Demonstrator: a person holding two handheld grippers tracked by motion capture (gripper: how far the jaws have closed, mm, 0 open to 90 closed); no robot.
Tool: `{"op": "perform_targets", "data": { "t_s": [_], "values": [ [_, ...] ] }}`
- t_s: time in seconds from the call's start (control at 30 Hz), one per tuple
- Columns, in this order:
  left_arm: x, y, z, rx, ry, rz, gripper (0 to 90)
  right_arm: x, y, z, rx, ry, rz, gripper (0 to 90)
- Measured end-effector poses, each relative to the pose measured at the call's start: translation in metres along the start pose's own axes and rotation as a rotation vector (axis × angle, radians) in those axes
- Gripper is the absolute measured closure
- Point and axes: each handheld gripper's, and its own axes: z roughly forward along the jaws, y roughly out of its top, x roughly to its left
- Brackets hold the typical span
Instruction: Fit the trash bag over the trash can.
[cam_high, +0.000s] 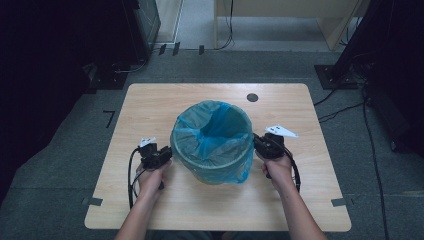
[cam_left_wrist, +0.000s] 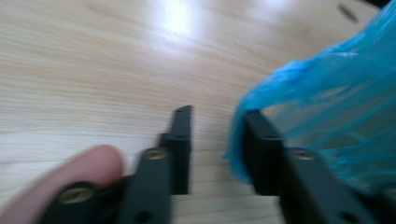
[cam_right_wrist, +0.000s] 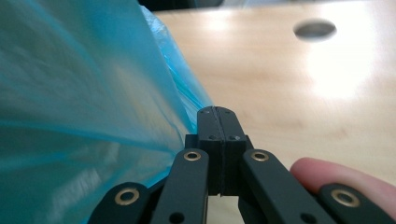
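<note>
Centre-stage on a pale, wood-grain table (cam_high: 150, 105) stands a round bin (cam_high: 212, 167), lined with a thin blue plastic bag (cam_high: 210, 132) whose crinkled, translucent film is folded out over the rim and hangs down the sides. A small dark round hole (cam_high: 252, 97) marks the tabletop beyond the bin. Grey carpet surrounds the table, with cables trailing across it.

A person's forearms come in from the near edge, one hand at each side of the bin. The left gripper (cam_left_wrist: 217, 135), hard against the bin's left flank, has its flat black jaws parted by a moderate gap; one jaw lies under a fold of the bag's skirt, the other stands bare over the table, and nothing is pinched between them. A fingertip (cam_left_wrist: 84, 170) rests on its linkage. That view is blurred.

The right gripper (cam_right_wrist: 218, 114) sits at the bin's right side, just beside the hanging film, its two matte black jaws pressed flat together with no bag between them. Brass-coloured rivets dot its arms, and a white three-cornered plate (cam_high: 281, 131) tops it.
</note>
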Motion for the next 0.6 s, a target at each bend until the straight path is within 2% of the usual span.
{"op": "perform_targets", "data": {
  "t_s": [0.07,0.1,0.17,0.3,0.43,0.5,0.6],
  "values": [
    [0.002,-0.002,-0.009,-0.059,-0.045,0.045,49.4,-0.003,-0.008,0.000,0.001,-0.012,0.003,90.0],
    [0.002,-0.003,-0.014,-0.092,-0.068,0.054,47.1,-0.004,-0.011,-0.002,-0.008,-0.007,0.012,90.0],
    [0.003,-0.003,-0.024,-0.150,-0.112,0.074,43.3,-0.004,-0.014,-0.007,-0.050,0.014,0.015,90.0],
    [0.002,0.000,-0.040,-0.243,-0.157,0.099,39.4,0.003,-0.011,-0.018,-0.114,0.023,-0.011,90.0],
    [-0.003,0.000,-0.055,-0.345,-0.172,0.125,41.4,0.008,-0.008,-0.026,-0.146,0.029,-0.013,90.0],
    [-0.007,-0.003,-0.065,-0.421,-0.166,0.166,46.4,0.009,-0.008,-0.027,-0.149,0.032,-0.017,90.0],
    [-0.008,-0.007,-0.079,-0.488,-0.225,0.193,46.6,0.010,-0.009,-0.028,-0.148,0.038,-0.023,90.0]
  ]
}}
